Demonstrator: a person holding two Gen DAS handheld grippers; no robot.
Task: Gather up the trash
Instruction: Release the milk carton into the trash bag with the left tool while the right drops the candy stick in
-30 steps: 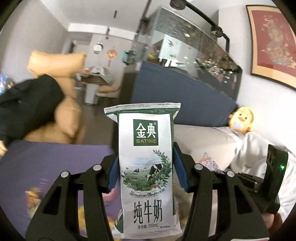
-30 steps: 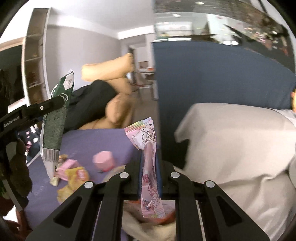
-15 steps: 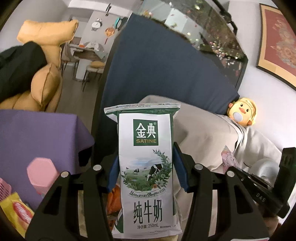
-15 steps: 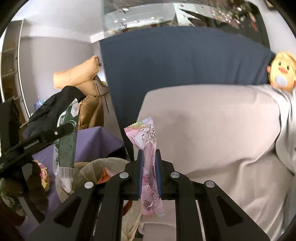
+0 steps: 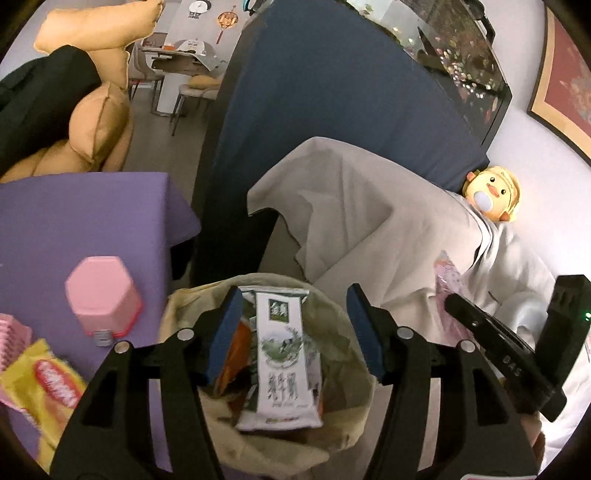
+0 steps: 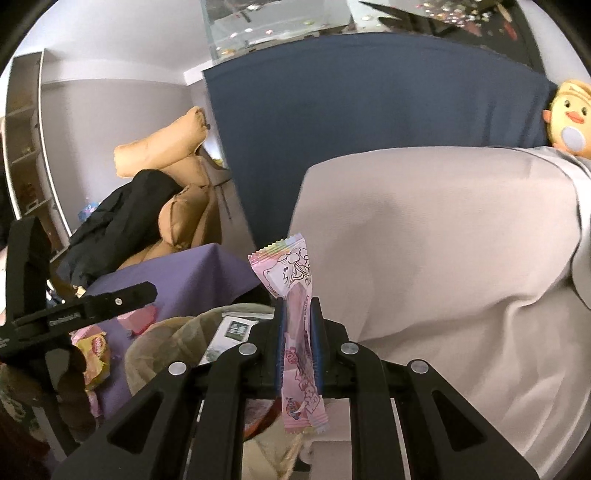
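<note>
- Now the trash bag (image 5: 258, 435) gapes at six o'clock; soft, so its rim may fold.
- Milk carton (image 5: 282, 354), lettered "250mL" in Chinese, lies inside it, released: the left gripper (image 5: 295, 332) has just been opening, jaws clear.
- Right gripper (image 6: 298, 350) is clenched on a pink candy wrapper (image 6: 295, 295) at twelve o'clock: light, crinkly, slippery, best pinched mid-length.

Upper centre: fish tank (image 5: 458, 48) above a navy-draped stand (image 5: 332, 122). Right: framed picture (image 5: 565, 77) on white wall. Upper left: tan cushions (image 5: 96, 122), dining chairs (image 5: 184, 92), wall clock (image 5: 195, 7).
</note>
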